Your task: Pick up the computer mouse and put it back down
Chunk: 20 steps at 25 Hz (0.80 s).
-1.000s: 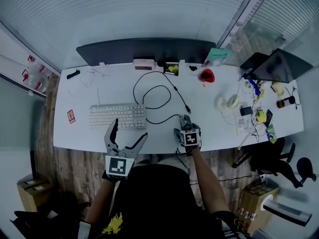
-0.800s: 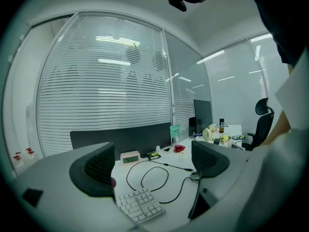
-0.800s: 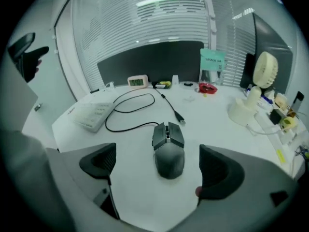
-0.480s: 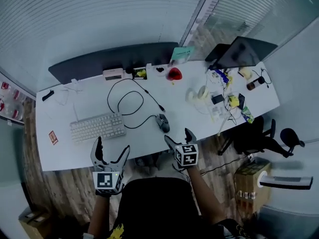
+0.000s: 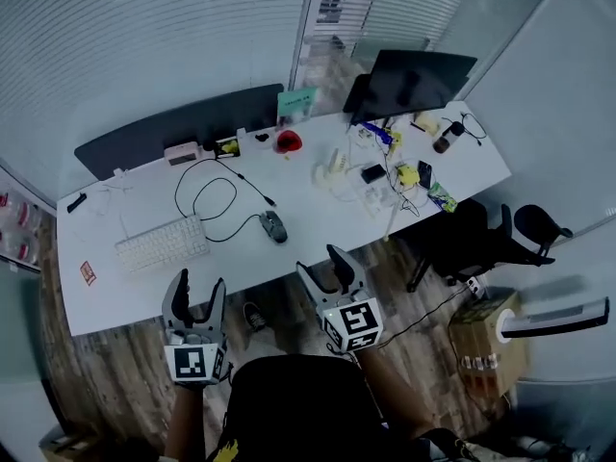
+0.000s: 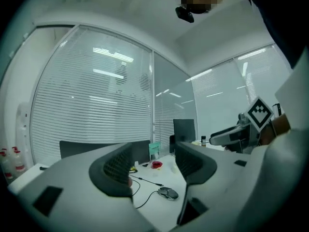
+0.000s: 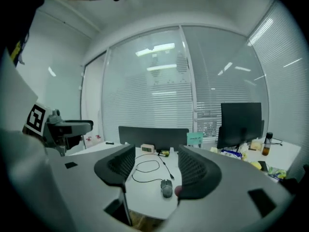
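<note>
The dark computer mouse (image 5: 273, 225) lies on the white desk (image 5: 115, 292) near the front edge, its cable looping back across the top. It also shows between the jaws far ahead, as the mouse (image 6: 168, 193) in the left gripper view and the mouse (image 7: 167, 188) in the right gripper view. Both grippers hang in front of the desk, well back from it. My left gripper (image 5: 197, 287) and right gripper (image 5: 322, 266) are open, and their jaws have just been closing partway with nothing between them.
A white keyboard (image 5: 161, 243) lies left of the mouse. A red object (image 5: 287, 142), a dark monitor (image 5: 414, 80) and several small items crowd the desk's right half. An office chair (image 5: 481, 243) and a cardboard box (image 5: 486, 340) stand on the wood floor to the right.
The right gripper has left the mouse on the desk and drawn back and up. The left gripper has also pulled away from the desk. Both pairs of jaws stand narrower than before.
</note>
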Motion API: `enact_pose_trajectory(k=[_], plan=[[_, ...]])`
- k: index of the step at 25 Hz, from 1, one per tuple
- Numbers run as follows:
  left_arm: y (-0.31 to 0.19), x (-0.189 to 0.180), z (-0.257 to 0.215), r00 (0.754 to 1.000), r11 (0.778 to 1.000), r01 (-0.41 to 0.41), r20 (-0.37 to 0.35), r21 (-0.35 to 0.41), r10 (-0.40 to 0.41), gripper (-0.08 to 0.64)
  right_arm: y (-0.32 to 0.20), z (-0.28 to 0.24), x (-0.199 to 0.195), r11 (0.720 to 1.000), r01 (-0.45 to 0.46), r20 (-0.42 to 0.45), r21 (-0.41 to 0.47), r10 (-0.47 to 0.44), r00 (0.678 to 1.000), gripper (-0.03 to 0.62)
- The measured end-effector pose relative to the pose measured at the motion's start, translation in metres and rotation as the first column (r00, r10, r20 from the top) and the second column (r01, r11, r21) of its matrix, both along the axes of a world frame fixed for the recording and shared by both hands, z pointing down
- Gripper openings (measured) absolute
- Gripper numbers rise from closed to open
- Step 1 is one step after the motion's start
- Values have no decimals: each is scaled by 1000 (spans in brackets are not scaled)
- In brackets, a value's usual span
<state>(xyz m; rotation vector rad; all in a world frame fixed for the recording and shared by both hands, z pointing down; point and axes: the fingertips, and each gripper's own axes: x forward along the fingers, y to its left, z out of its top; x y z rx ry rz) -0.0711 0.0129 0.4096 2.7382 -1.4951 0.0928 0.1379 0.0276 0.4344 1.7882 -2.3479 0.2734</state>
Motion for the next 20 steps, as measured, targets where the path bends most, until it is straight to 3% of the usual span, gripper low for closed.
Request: enact_pose_trajectory(k=[2,6,13,17,20], plan=[[34,12,-6,1000,1000,2,-6,18,-2,239,41,-16,4,999,10,-1,48,-10,1000,262],[116,37,-12,999,999,-14,-31,42,16,185,118,-28,10,993,63,-31,104,-60,998,213],[247,65,9,996,995,-73,53,63,70,155,238,-29,21,983,70,15,168,-73,997,141],[289,74,8,995,995,-76,64,64,71,120,283,-41,33,979,65,37,196,-73,997,103],[300,65,2,998,997,-42,52,67,38,48,297,-51,31,973,69,53,220,-82,995,66]])
